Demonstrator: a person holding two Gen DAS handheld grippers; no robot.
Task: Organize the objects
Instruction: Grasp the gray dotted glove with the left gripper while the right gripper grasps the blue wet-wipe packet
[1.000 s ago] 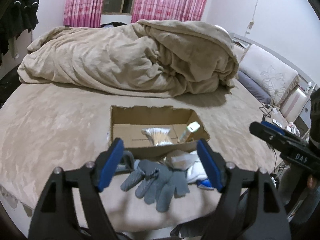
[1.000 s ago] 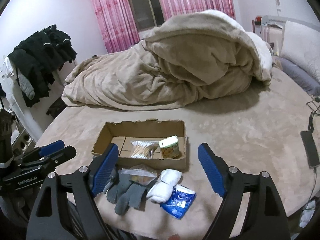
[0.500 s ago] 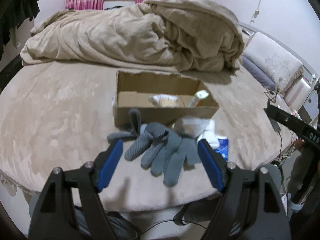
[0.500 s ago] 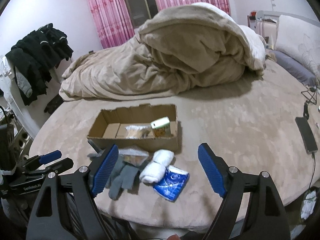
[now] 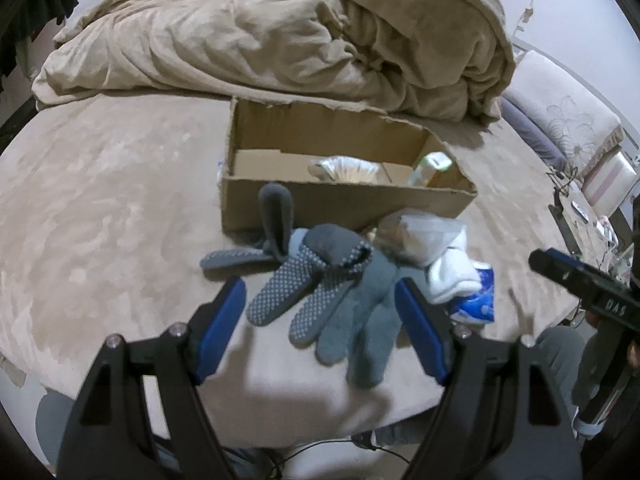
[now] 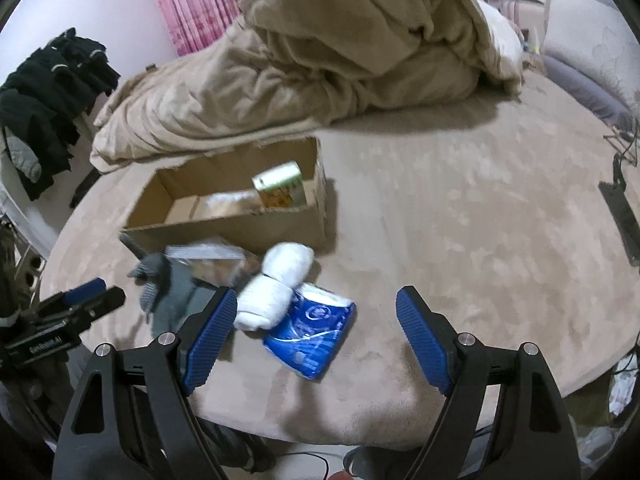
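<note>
An open cardboard box (image 5: 344, 204) (image 6: 240, 228) sits on the bed with a cotton swab pack (image 5: 346, 168) and a small green carton (image 6: 282, 190) inside. In front of it lie grey dotted gloves (image 5: 320, 292) (image 6: 168, 296), a clear plastic bag (image 5: 420, 236) (image 6: 216, 260), rolled white socks (image 6: 276, 284) (image 5: 452, 272) and a blue tissue pack (image 6: 310, 334) (image 5: 474, 300). My left gripper (image 5: 320, 332) is open and empty, just above the gloves' fingertips. My right gripper (image 6: 314, 340) is open and empty, over the tissue pack and socks.
A heaped beige duvet (image 5: 280, 36) lies behind the box. Pillows (image 5: 568, 116) are at the right. Dark clothes (image 6: 48, 92) hang at the left. A black power strip (image 6: 622, 216) lies at the bed's right edge. The bed's front edge is close below both grippers.
Both grippers have moved forward and down toward the items in front of the box. The left now hangs over the gloves, the right over the tissue pack. Both stayed open.
</note>
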